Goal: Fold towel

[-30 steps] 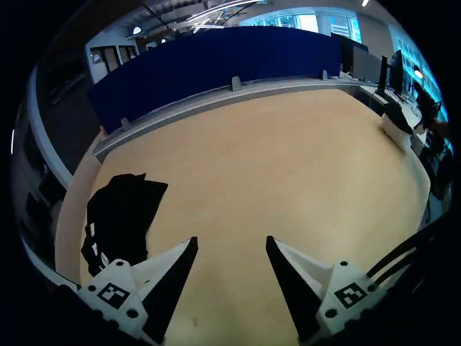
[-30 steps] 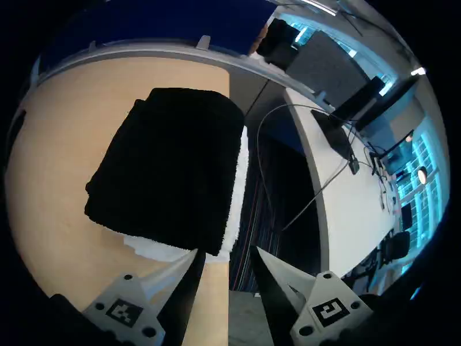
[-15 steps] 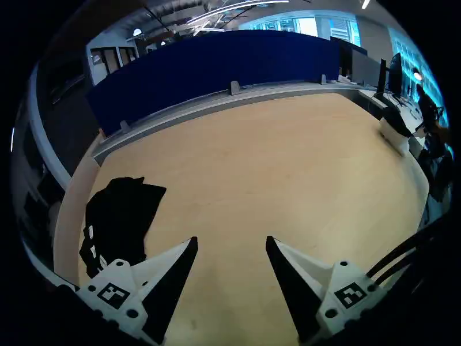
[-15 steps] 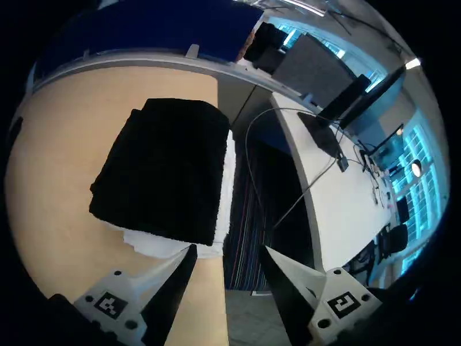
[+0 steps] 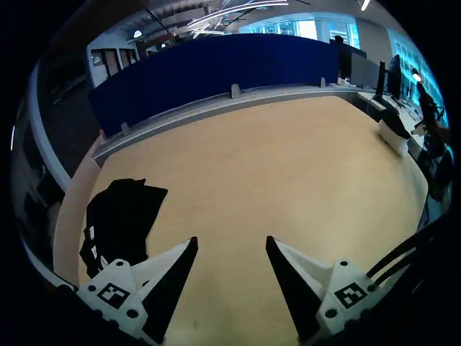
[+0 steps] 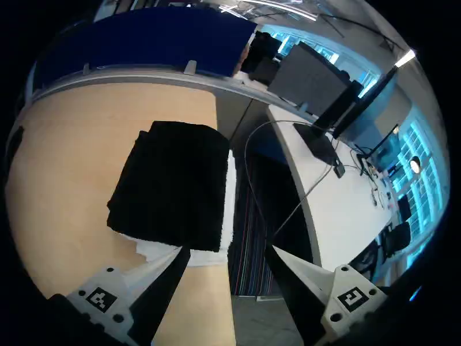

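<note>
1. On the pale wood table [image 6: 63, 173], at 11 o'clock from the right gripper [image 6: 227, 259], a folded black terry towel [image 6: 173, 184] lies atop a white towel [image 6: 151, 249].
2. Both it and the left gripper [image 5: 230, 254] gape wide, holding nothing.
3. At 9 o'clock from the left gripper, a crumpled black cloth [image 5: 121, 213] has white tags too small to read.
4. The fingers bear square checkered markers [image 5: 113, 294].

A broad pale wooden desk [image 5: 299, 167] runs back to a grey rail [image 5: 230, 99], with a dark blue partition [image 5: 219, 66] standing behind it. Off its right end, striped carpet [image 6: 248, 230] fills the gap to a white desk [image 6: 351, 213] carrying a monitor [image 6: 358, 105] and a trailing black cable [image 6: 302, 200].
</note>
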{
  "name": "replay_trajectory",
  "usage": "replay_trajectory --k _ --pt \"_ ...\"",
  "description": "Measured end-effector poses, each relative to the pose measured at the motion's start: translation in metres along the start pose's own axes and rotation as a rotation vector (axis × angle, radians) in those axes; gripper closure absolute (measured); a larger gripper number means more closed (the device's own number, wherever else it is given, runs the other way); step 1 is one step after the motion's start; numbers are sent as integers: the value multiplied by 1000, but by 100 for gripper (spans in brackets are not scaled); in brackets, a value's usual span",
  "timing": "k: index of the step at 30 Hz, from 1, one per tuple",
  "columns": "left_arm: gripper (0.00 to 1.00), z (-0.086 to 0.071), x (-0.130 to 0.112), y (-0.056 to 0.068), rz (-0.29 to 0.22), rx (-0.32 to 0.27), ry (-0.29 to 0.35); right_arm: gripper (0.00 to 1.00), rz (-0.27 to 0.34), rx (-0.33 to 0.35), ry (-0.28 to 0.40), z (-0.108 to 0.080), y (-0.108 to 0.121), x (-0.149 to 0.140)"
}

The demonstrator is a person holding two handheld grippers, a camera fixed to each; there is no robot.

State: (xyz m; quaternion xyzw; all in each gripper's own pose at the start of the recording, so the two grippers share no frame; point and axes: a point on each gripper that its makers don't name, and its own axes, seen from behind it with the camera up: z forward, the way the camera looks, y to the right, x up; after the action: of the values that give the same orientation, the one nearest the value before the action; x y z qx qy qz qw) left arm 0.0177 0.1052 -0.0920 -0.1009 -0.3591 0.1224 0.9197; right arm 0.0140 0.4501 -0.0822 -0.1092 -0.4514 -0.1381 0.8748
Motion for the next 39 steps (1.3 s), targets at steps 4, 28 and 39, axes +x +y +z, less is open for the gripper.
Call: replay_trajectory --k 4,28,39 --pt "13 -3 -1 -1 -4 2 4 0 -9 18 15 -1 -12 7" --pt "13 -9 -5 -9 -20 20 8 0 -9 126 48 14 -66 30" --pt "13 -8 -4 -15 -43 20 18 0 37 128 140 -7 -74 56"
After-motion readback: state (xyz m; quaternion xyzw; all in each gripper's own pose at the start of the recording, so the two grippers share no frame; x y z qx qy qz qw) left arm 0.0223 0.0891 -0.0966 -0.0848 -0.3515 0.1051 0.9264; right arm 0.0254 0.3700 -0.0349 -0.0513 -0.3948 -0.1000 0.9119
